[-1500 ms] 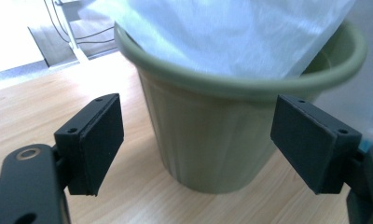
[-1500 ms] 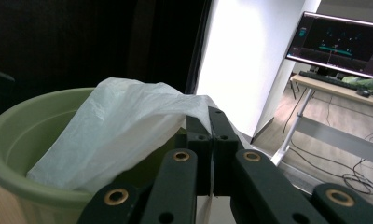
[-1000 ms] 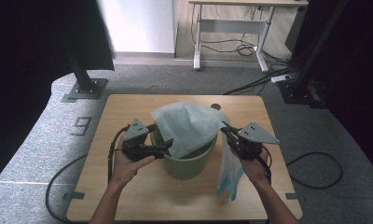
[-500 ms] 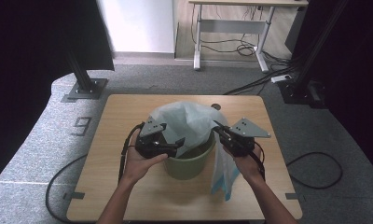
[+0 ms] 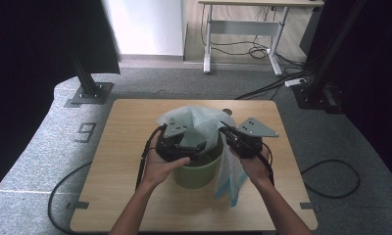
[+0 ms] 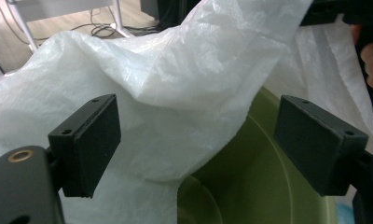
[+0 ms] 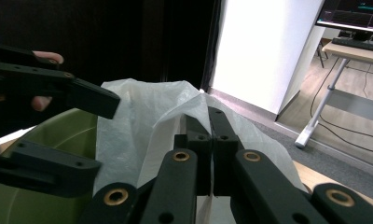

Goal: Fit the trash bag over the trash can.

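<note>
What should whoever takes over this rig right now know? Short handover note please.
Right claw: shut on the white plastic bag, holding its edge at the bin's right side.
Left claw: open, jaws straddling bag film above the green bin, nothing pinched.
Bin sits mid-table; the bag drapes over its far rim, with a long fold hanging down outside on the right.
Done: bag brought over the bin.
Left: probably grab the near edge with the left claw, spread the mouth and seat it around the rim.

Left black two-jaw gripper point(image 5: 196, 147) jaws wide apart, right black two-jaw gripper point(image 5: 227, 131) jaws pressed together, both forearms extended forward
</note>
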Tool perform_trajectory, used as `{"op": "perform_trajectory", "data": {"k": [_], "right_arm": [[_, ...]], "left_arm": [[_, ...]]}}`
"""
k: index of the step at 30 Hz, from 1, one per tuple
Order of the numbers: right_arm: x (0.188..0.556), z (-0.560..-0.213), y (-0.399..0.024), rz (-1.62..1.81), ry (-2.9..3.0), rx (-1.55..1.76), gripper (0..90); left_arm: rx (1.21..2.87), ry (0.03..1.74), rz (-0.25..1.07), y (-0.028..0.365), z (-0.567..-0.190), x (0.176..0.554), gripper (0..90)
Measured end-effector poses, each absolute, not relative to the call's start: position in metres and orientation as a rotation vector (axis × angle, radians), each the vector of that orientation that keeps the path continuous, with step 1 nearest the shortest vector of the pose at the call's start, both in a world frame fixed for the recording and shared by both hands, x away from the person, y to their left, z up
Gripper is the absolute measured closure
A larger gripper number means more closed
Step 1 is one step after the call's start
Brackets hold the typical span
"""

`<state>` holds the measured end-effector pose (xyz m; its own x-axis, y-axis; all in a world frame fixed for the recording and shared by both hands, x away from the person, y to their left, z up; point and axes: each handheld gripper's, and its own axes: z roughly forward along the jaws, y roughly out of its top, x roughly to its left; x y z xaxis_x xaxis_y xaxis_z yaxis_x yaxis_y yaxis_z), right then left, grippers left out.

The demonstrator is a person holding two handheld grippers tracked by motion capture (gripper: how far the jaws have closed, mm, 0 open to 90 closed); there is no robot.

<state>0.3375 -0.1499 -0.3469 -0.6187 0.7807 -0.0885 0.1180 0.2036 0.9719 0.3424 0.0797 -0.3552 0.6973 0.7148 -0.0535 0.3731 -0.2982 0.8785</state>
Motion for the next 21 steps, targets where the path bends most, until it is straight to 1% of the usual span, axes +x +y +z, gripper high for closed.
{"op": "perform_trajectory", "data": {"k": [9, 13, 15, 21], "right_arm": [[0.34, -0.347, -0.148, 1.465, 1.879, 0.863, 87.9], [0.34, -0.347, -0.148, 1.473, 1.882, 0.863, 87.9], [0.34, -0.347, -0.147, 1.477, 1.884, 0.856, 87.9], [0.337, -0.348, -0.147, 1.484, 1.892, 0.849, 87.6]], "left_arm": [[1.95, 0.849, 0.408, 0.06, -0.36, 0.355, 15.1], [1.952, 0.858, 0.434, 0.057, -0.357, 0.355, 19.9], [1.953, 0.863, 0.434, 0.056, -0.355, 0.355, 25.0], [1.964, 0.847, 0.386, 0.055, -0.351, 0.355, 44.1]]}}
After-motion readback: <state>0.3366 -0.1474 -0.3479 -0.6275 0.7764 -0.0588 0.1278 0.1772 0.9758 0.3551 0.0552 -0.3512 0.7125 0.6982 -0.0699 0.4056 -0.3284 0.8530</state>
